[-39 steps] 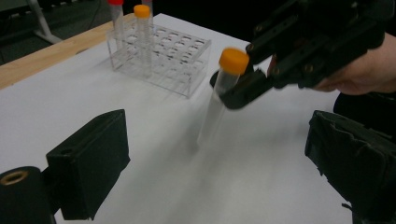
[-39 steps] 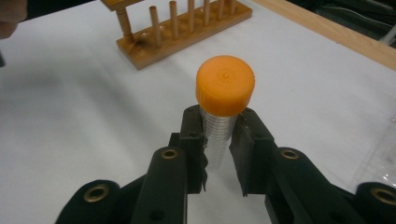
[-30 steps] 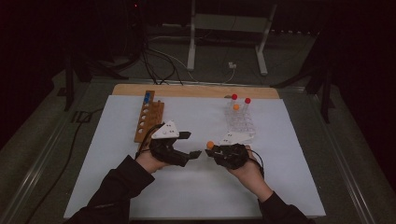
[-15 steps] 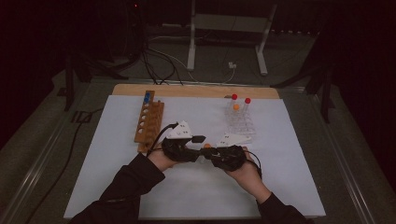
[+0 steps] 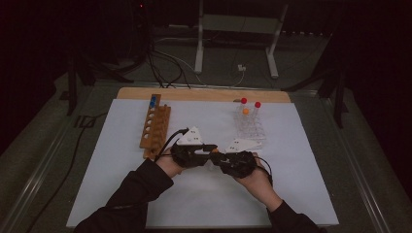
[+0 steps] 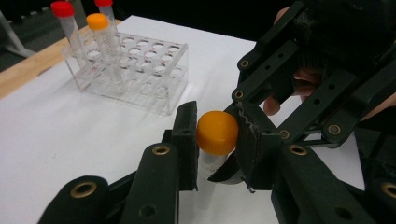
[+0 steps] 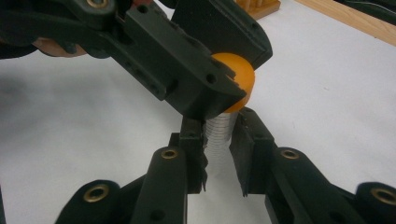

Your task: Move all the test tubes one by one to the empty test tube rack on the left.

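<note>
Above the white bench, the right gripper (image 7: pixel 217 154) clamps the upright tube (image 7: pixel 219 135) by its body while the left gripper's (image 6: pixel 217 144) fingers, just closing in, pinch its orange cap (image 6: pixel 217 133).

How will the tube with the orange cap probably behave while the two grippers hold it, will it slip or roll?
The tube looks like clear, stiff plastic, so it probably will not bend. The right gripper clamps its ribbed body, so slipping seems unlikely. The left gripper, whose jaws have just been closing, presses on the round orange cap. Set down on its side, it would likely roll.
</note>
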